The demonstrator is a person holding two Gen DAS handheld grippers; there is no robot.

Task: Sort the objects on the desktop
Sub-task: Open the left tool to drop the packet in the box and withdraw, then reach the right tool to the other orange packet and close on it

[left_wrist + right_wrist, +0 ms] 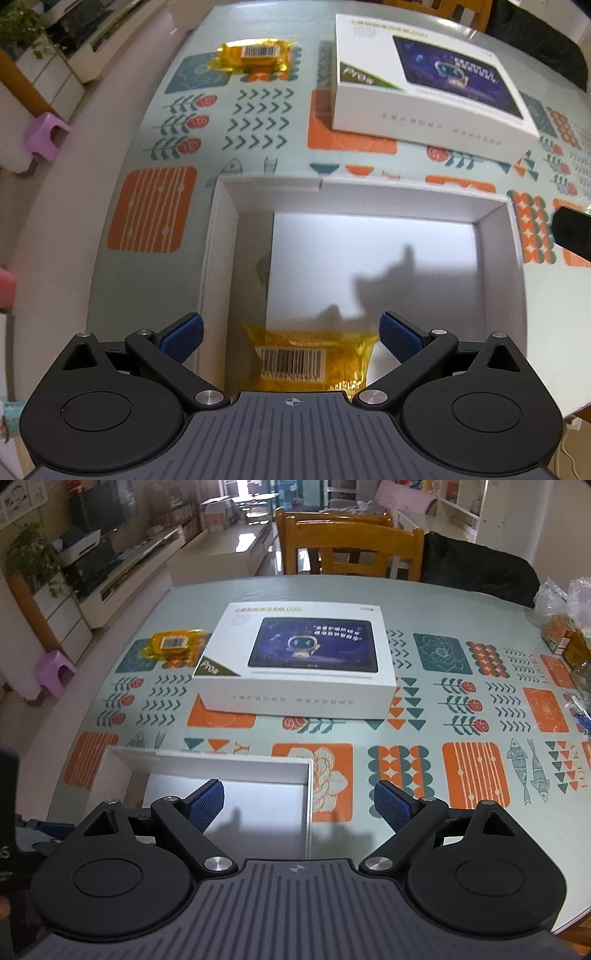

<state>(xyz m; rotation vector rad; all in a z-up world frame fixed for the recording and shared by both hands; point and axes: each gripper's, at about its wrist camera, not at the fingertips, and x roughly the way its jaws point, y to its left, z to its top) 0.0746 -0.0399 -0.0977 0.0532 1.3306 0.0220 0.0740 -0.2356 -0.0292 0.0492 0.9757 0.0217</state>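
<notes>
An open white box [221, 236] lies on the table in front of me; it also shows in the right wrist view [308, 805]. A yellow snack packet [314, 362] with a barcode lies inside it at the near edge, below my left gripper [291, 336], which is open above it. A second yellow packet [255, 55] lies on the table at the far left; the right wrist view shows it too [177, 646]. My right gripper [299, 805] is open and empty over the box's right wall.
A closed white tablet box [295, 664] lies behind the open box, also in the left wrist view [424, 85]. Plastic bags with food [565, 627] sit at the far right. Wooden chairs [351, 546] stand behind the patterned table. A purple stool [46, 134] is on the floor at left.
</notes>
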